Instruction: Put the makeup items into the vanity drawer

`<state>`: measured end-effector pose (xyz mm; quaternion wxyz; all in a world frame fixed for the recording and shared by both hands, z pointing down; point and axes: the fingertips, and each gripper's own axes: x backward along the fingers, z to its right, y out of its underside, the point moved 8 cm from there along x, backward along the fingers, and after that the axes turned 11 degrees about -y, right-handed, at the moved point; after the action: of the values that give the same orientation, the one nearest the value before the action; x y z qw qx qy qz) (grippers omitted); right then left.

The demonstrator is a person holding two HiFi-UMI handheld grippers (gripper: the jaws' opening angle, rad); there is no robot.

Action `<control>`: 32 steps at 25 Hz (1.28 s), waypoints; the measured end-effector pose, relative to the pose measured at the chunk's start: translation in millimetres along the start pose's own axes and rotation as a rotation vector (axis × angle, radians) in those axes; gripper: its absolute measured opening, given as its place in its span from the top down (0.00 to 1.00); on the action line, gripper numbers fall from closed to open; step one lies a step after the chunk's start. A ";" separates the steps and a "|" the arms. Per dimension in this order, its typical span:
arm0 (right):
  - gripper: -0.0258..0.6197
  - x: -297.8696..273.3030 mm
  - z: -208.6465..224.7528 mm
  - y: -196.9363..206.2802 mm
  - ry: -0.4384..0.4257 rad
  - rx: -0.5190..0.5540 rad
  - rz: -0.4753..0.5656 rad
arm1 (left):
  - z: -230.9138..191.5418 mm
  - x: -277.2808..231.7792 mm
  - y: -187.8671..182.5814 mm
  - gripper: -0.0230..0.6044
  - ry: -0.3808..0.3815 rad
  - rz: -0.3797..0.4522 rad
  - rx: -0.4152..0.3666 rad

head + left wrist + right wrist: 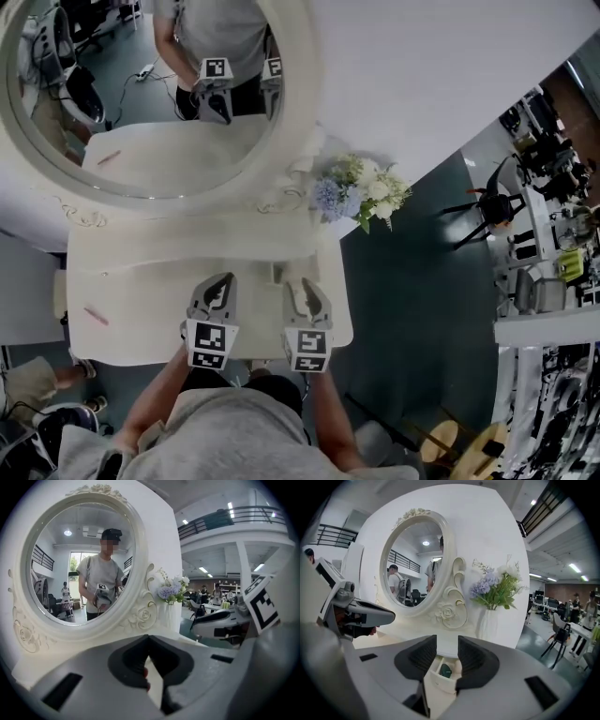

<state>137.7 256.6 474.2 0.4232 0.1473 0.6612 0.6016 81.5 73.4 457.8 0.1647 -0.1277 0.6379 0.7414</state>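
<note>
**A:** What on the vanity top isn't stowed yet?

**B:** One pink makeup stick. It lies alone at the lower left of the head view, well apart from both grippers.

**A:** And the left gripper?

**B:** Its jaws are pinched together. In its own view a reddish sliver shows against the dark pads. I can't tell whether that's a held item.

**A:** Where's the drawer?

**B:** The small drawer stands open at the centre of the head view, between the two gripper tips. I'd guess that's so items can drop straight in. The right gripper view shows a dark green item already inside.

**A:** The right gripper?

**B:** Its jaws are partway apart with nothing between them. The drawer simply shows through the gap, so that gripper looks free to fetch the stick.

**A:** Anything further right?

**B:** A vase of flowers stands at the table's upper right corner, clear of the work.
</note>
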 end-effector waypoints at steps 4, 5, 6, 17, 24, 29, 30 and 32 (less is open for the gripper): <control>0.78 13.1 -5.5 -12.3 0.019 0.006 0.052 | -1.0 7.0 -9.4 0.96 0.002 0.033 -0.008; 0.80 15.7 -6.9 -14.9 0.025 0.012 0.062 | -1.4 8.3 -11.7 0.96 0.004 0.041 -0.012; 0.82 17.8 -8.5 -17.2 0.031 0.018 0.071 | -2.0 9.5 -14.1 0.96 0.005 0.050 -0.016; 0.91 23.5 -29.1 -34.3 0.012 0.061 0.119 | -12.5 27.1 -25.3 0.96 -0.014 0.107 -0.014; 0.92 2.9 -60.8 -45.6 -0.088 0.106 0.133 | -43.0 43.9 -15.1 0.96 -0.098 0.099 0.019; 0.94 -21.3 -97.9 -56.2 -0.213 0.141 0.145 | -79.4 68.5 -0.6 0.96 -0.210 0.078 0.052; 0.94 -26.2 -107.3 -58.2 -0.236 0.146 0.145 | -87.7 75.1 2.9 0.96 -0.233 0.073 0.060; 0.94 -37.1 -125.5 -60.9 -0.277 0.156 0.147 | -104.4 85.6 10.8 0.96 -0.272 0.064 0.072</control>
<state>86.6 132.0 422.1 0.4525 0.3093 0.6287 0.5517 -3.2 -24.2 417.3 0.2303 0.0004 0.6396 0.7334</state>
